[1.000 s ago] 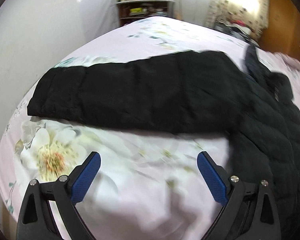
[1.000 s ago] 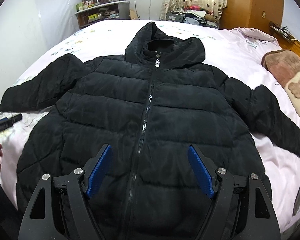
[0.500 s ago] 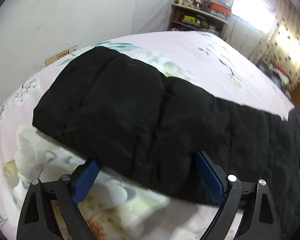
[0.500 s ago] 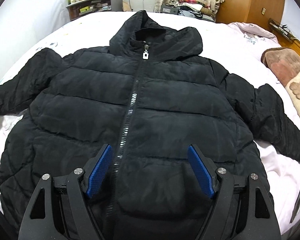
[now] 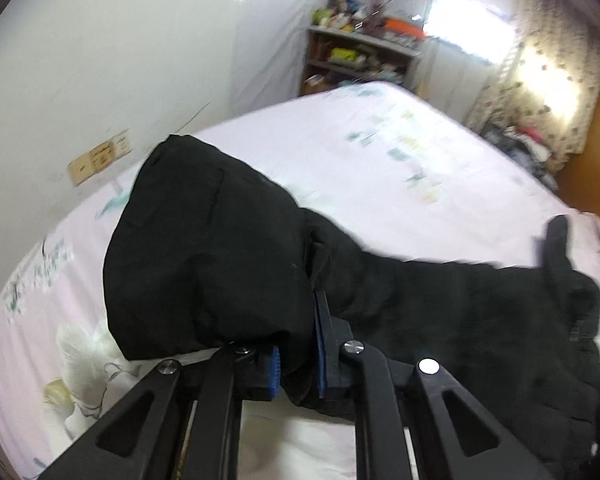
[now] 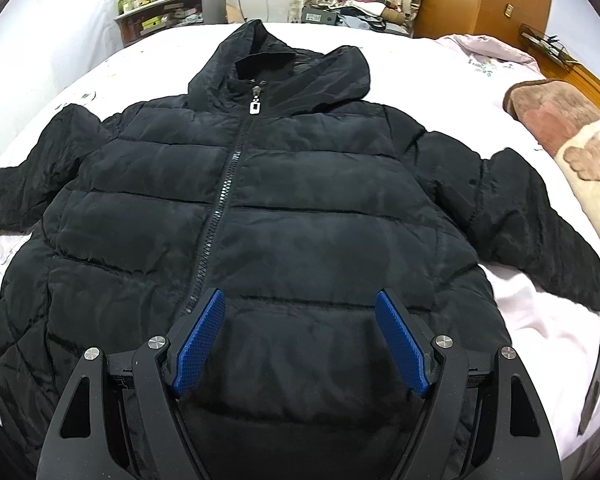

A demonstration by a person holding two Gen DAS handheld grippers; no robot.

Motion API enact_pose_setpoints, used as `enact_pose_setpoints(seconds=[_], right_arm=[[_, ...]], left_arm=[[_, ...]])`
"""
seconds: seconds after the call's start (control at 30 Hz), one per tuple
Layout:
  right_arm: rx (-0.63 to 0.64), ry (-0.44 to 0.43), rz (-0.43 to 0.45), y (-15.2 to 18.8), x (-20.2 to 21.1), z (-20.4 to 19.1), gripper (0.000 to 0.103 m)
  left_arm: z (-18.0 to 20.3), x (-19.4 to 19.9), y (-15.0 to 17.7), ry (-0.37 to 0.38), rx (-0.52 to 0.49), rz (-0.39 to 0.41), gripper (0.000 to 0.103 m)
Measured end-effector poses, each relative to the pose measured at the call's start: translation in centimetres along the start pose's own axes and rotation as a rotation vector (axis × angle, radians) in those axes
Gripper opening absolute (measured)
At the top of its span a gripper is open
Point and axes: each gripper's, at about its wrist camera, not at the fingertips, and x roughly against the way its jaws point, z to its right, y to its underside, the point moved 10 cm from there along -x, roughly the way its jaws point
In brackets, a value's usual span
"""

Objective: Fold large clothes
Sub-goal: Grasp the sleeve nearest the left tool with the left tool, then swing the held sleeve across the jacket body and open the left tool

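Note:
A black hooded puffer jacket (image 6: 300, 208) lies face up and zipped on the bed, sleeves spread to both sides. My left gripper (image 5: 298, 354) is shut on the jacket's left sleeve (image 5: 204, 264) near the cuff, and the sleeve end is lifted and bunched over the blue pads. In the right wrist view that sleeve (image 6: 16, 196) bunches at the left edge. My right gripper (image 6: 300, 336) is open and empty, hovering over the jacket's lower front, right of the zipper (image 6: 224, 196).
The bed has a pale pink floral sheet (image 5: 380, 168). A white wall with sockets (image 5: 100, 160) runs along the bed's left side. A cluttered shelf (image 6: 164, 8) stands beyond the far end. A brown and cream pillow (image 6: 572, 136) lies at the right.
My left gripper moved onto the left sleeve, closed on it and lifted its end. My right gripper moved slightly forward over the jacket and stayed open.

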Motion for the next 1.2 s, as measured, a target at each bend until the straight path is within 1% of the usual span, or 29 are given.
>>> enact_pose_setpoints(seconds=[0.1, 0.23, 0.3, 0.4, 0.43, 0.47, 0.5, 0.53, 0.63, 0.67, 0.7, 0.77, 0.8, 0.87, 0.9, 1.0, 1.07, 1.1, 1.13, 1.17, 1.2], right_arm=[[-0.005, 0.006, 0.007, 0.1, 0.8, 0.6, 0.078], [-0.011, 0.012, 0.025, -0.1, 2.2, 1.6, 0.078], [-0.020, 0.012, 0.039, -0.2, 3.2, 2.2, 0.078], [-0.039, 0.009, 0.058, -0.3, 4.3, 3.1, 0.078], [-0.049, 0.010, 0.065, -0.3, 4.7, 3.7, 0.078], [-0.061, 0.008, 0.071, -0.2, 5.1, 4.2, 0.078], [-0.069, 0.006, 0.074, -0.2, 5.2, 4.5, 0.078], [-0.084, 0.007, 0.078, -0.2, 5.5, 5.3, 0.078], [-0.114, 0.016, 0.087, 0.1, 5.8, 7.0, 0.078], [-0.125, 0.019, 0.087, 0.2, 5.9, 7.7, 0.078], [-0.133, 0.021, 0.086, 0.4, 5.8, 8.1, 0.078], [-0.156, 0.023, 0.079, 0.8, 5.5, 9.3, 0.078], [-0.169, 0.025, 0.074, 1.1, 5.2, 9.9, 0.078], [-0.185, 0.030, 0.065, 1.6, 4.8, 10.8, 0.078], [-0.192, 0.034, 0.062, 1.9, 4.6, 11.3, 0.078], [-0.216, 0.040, 0.042, 2.7, 3.8, 12.5, 0.078], [-0.230, 0.043, 0.032, 3.2, 3.3, 13.1, 0.078], [-0.234, 0.045, 0.028, 3.4, 3.0, 13.4, 0.078], [-0.238, 0.045, 0.024, 3.5, 2.8, 13.5, 0.078], [-0.241, 0.045, 0.023, 3.6, 2.7, 13.6, 0.078], [-0.243, 0.043, 0.023, 3.5, 2.7, 13.6, 0.078]], left_arm=[[3.4, 3.9, -1.4, 0.093, -0.037, 0.037, 0.012], [10.2, 8.9, -2.9, 0.246, -0.103, 0.068, 0.012], [13.3, 11.0, -3.0, 0.312, -0.136, 0.073, 0.012], [19.7, 13.9, -2.8, 0.422, -0.200, 0.074, 0.012], [21.3, 14.4, -2.6, 0.447, -0.217, 0.072, 0.012], [23.8, 14.9, -2.1, 0.484, -0.242, 0.065, 0.012], [25.2, 15.2, -1.9, 0.507, -0.257, 0.059, 0.012], [27.7, 15.4, -1.1, 0.537, -0.281, 0.046, 0.012], [33.1, 15.5, 1.4, 0.611, -0.329, 0.000, 0.012], [35.2, 15.0, 2.7, 0.637, -0.343, -0.031, 0.012], [36.2, 15.0, 3.9, 0.656, -0.349, -0.052, 0.012], [39.7, 13.7, 6.7, 0.693, -0.377, -0.103, 0.012], [40.6, 13.7, 8.1, 0.705, -0.385, -0.120, 0.012], [43.4, 12.2, 10.9, 0.734, -0.411, -0.167, 0.012], [44.4, 12.5, 12.2, 0.740, -0.422, -0.179, 0.012], [46.4, 10.1, 15.9, 0.740, -0.463, -0.246, 0.012], [46.5, 8.3, 17.8, 0.726, -0.471, -0.297, 0.016], [46.5, 7.8, 18.5, 0.724, -0.472, -0.323, 0.022], [46.2, 7.2, 19.0, 0.730, -0.466, -0.357, 0.031], [46.4, 6.8, 19.8, 0.741, -0.457, -0.391, 0.038], [46.2, 6.6, 20.0, 0.752, -0.447, -0.418, 0.054]])
